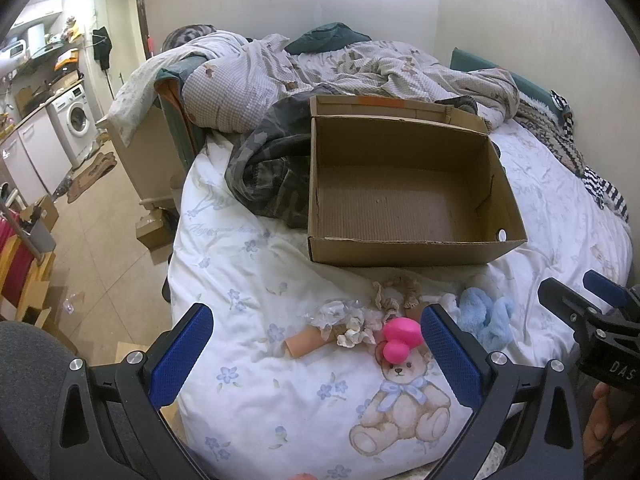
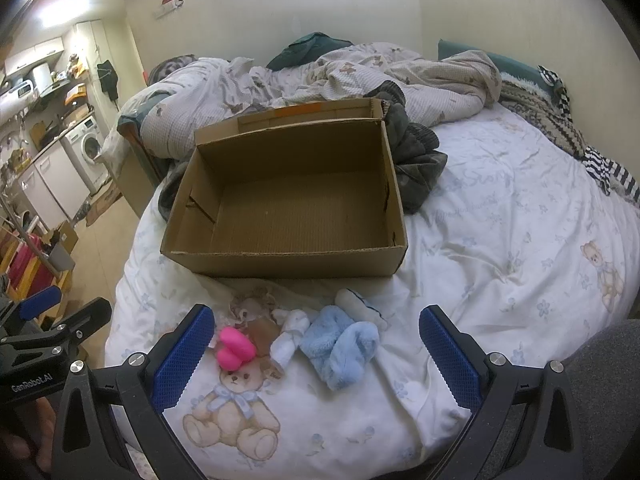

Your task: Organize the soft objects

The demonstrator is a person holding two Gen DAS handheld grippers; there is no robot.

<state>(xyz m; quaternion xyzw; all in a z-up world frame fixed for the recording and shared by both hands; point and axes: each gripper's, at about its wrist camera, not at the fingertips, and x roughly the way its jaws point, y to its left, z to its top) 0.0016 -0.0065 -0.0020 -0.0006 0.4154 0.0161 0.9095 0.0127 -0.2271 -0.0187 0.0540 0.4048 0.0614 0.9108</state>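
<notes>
An empty open cardboard box (image 1: 404,200) sits on the bed (image 1: 256,264); it also shows in the right wrist view (image 2: 288,208). In front of it lie soft items: a pink toy (image 1: 398,338) (image 2: 234,350), a fluffy blue cloth (image 1: 486,318) (image 2: 340,346), a white sock (image 2: 290,336), beige lace scrunchies (image 1: 396,294) and a crumpled whitish piece (image 1: 340,318). My left gripper (image 1: 316,348) is open, above the bed near the pink toy, holding nothing. My right gripper (image 2: 316,348) is open and empty, over the blue cloth.
A camouflage garment (image 1: 268,168) lies left of the box. Rumpled bedding (image 1: 320,68) and a striped knit (image 1: 592,176) cover the far side. The bed's left edge drops to a floor (image 1: 96,232) with boxes; a washing machine (image 1: 76,118) stands beyond.
</notes>
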